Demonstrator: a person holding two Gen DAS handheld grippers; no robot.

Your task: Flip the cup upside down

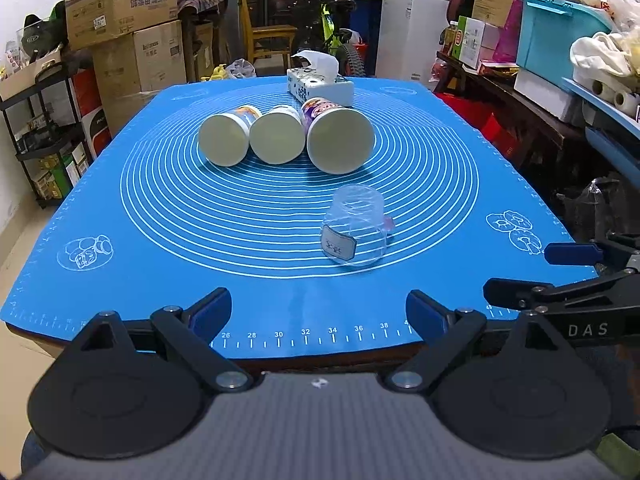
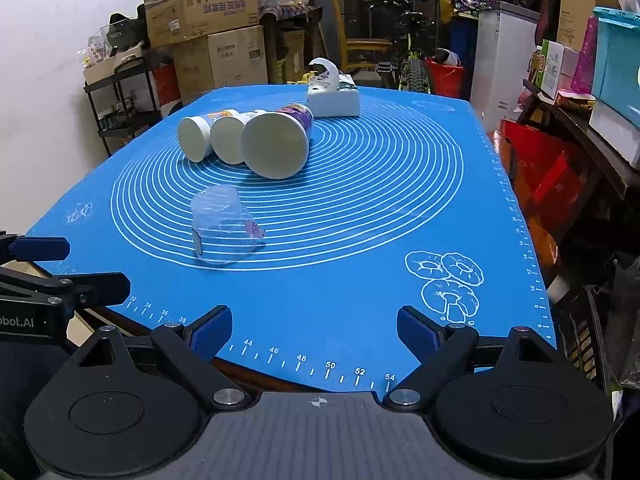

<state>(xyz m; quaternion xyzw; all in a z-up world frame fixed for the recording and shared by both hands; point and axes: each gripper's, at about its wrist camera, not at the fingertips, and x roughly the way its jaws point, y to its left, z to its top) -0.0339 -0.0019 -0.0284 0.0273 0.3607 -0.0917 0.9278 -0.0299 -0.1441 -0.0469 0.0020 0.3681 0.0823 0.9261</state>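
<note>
**Clear cup mouth-down on the mat, both grippers spread wide and empty**

The cup (image 1: 355, 226) (image 2: 223, 230) is clear plastic and stands on the blue mat (image 1: 160, 208) (image 2: 360, 240) with its wide rim down and its closed base up. It carries a small label on the side and a pink mark on its wall. It sits inside the mat's ring pattern, on the near side of the rings.

Beyond the cup, toward the mat's middle, three jars (image 1: 280, 136) (image 2: 244, 140) lie on their sides in a row, touching one another, pale round ends facing the cameras. Beyond the jars, at the mat's far edge, stands a tissue box (image 1: 320, 86) (image 2: 334, 98).

The left gripper (image 1: 319, 312) hangs over the mat's near edge, jaws released and wide apart, nothing between them; the cup lies ahead of it and a little to the right, well apart. The right gripper (image 2: 315, 328) is also at the near edge, jaws wide apart and empty, the cup ahead and to its left, well apart. Each camera catches the other gripper at its side.
</note>
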